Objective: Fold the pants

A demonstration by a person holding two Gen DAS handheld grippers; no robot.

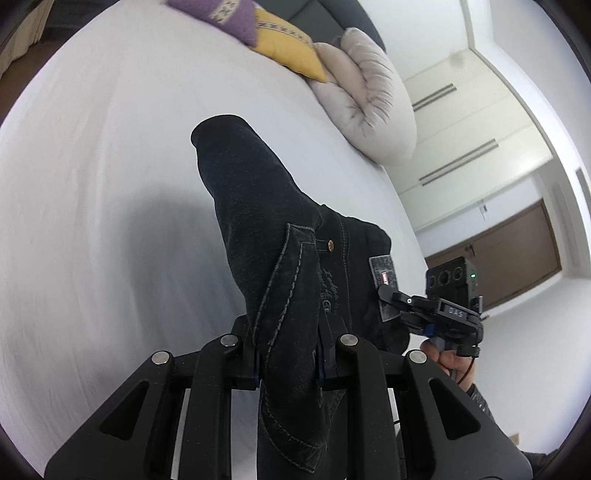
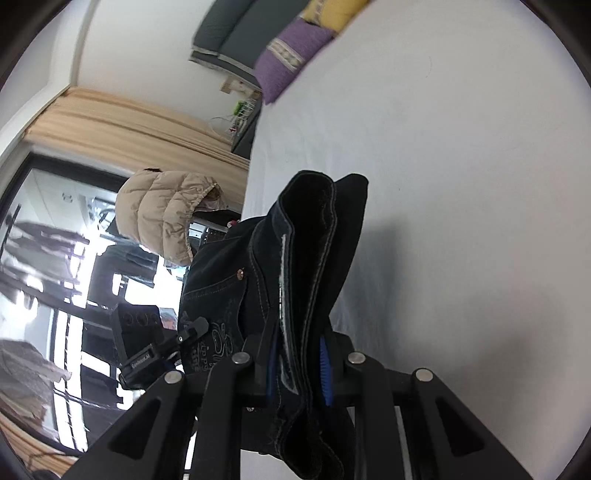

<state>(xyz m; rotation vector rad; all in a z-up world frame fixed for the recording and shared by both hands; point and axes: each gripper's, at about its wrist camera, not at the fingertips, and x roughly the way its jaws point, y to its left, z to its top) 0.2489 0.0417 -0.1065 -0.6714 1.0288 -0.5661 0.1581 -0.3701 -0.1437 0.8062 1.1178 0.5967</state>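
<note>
Dark denim pants (image 1: 266,229) hang over a white bed (image 1: 92,184), lifted by both grippers at the waistband end, legs trailing away onto the sheet. My left gripper (image 1: 290,354) is shut on the pants at a stitched pocket edge. My right gripper (image 2: 299,365) is shut on a folded bundle of the same pants (image 2: 314,236). In the left wrist view the right gripper (image 1: 384,291) shows at the right, pinching the waistband by the grey label. In the right wrist view the left gripper (image 2: 195,326) shows at the left on the embroidered pocket.
Purple (image 1: 221,14) and yellow (image 1: 288,44) cushions and a rolled beige duvet (image 1: 369,99) lie at the bed's far end. A wardrobe and brown door (image 1: 517,251) stand beside the bed. A beige puffer jacket (image 2: 162,218), curtain and window are on the other side.
</note>
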